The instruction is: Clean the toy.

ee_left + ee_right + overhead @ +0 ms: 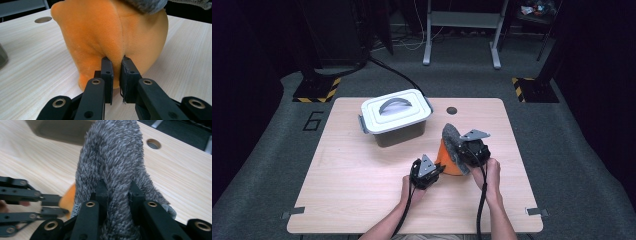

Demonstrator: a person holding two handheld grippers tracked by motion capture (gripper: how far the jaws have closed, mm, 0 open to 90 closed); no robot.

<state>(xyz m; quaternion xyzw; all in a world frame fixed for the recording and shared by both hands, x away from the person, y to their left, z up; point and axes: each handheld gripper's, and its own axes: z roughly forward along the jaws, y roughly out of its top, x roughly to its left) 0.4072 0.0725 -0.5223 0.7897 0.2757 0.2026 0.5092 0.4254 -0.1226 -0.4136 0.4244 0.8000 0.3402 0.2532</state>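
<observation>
An orange plush toy (448,160) with a grey furry part (451,136) stands on the wooden table (362,175), right of centre. My left gripper (438,171) is shut on a fold of the orange plush (110,32); its jaws pinch the fabric low on the toy (117,61). My right gripper (464,150) is shut on the grey furry part (117,165), which bulges up between its jaws (117,192). The left gripper's jaws (53,205) reach in from the left in the right gripper view, touching the orange plush (68,197).
A grey lidded box (396,116) with a handle on top stands at the back left of the table. A round hole (452,110) sits near the far edge. Bare wood lies to the left and front. Metal frame legs (461,30) stand on the floor beyond.
</observation>
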